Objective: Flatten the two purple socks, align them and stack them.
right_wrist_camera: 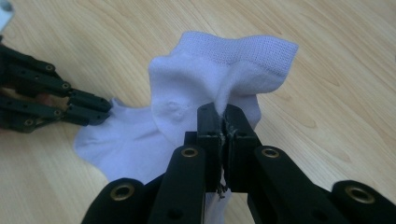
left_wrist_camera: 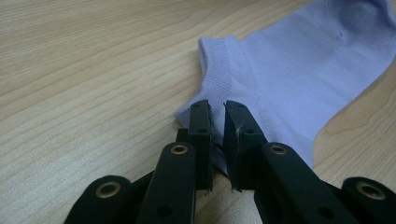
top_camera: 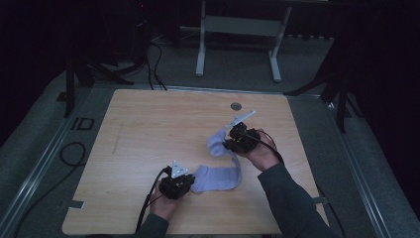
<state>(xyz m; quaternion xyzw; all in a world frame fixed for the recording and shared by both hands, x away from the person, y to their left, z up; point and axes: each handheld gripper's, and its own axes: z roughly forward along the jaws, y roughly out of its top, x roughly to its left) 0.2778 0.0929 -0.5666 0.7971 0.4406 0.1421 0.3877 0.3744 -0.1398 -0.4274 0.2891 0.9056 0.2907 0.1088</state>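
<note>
Pale lavender sock fabric (top_camera: 220, 177) lies on the wooden table (top_camera: 148, 124) near its front edge. My left gripper (top_camera: 190, 182) is low on the table, shut on the corner of a ribbed cuff (left_wrist_camera: 219, 70). From the left gripper view, the rest of that sock (left_wrist_camera: 303, 70) spreads flat away from the gripper (left_wrist_camera: 218, 116). My right gripper (top_camera: 229, 144) is raised further back, shut on a bunched fold (right_wrist_camera: 224, 79) that hangs from it (right_wrist_camera: 223, 116) with a ribbed edge on top. I cannot tell whether this is one sock or two. The left gripper (right_wrist_camera: 109, 109) shows beyond the fabric.
A round metal grommet (top_camera: 236, 105) sits in the tabletop near the far edge. Bare wood stretches left and behind the grippers. Beyond the table stand white desk legs (top_camera: 200, 44), and dark cables (top_camera: 74, 153) lie on the floor at the left.
</note>
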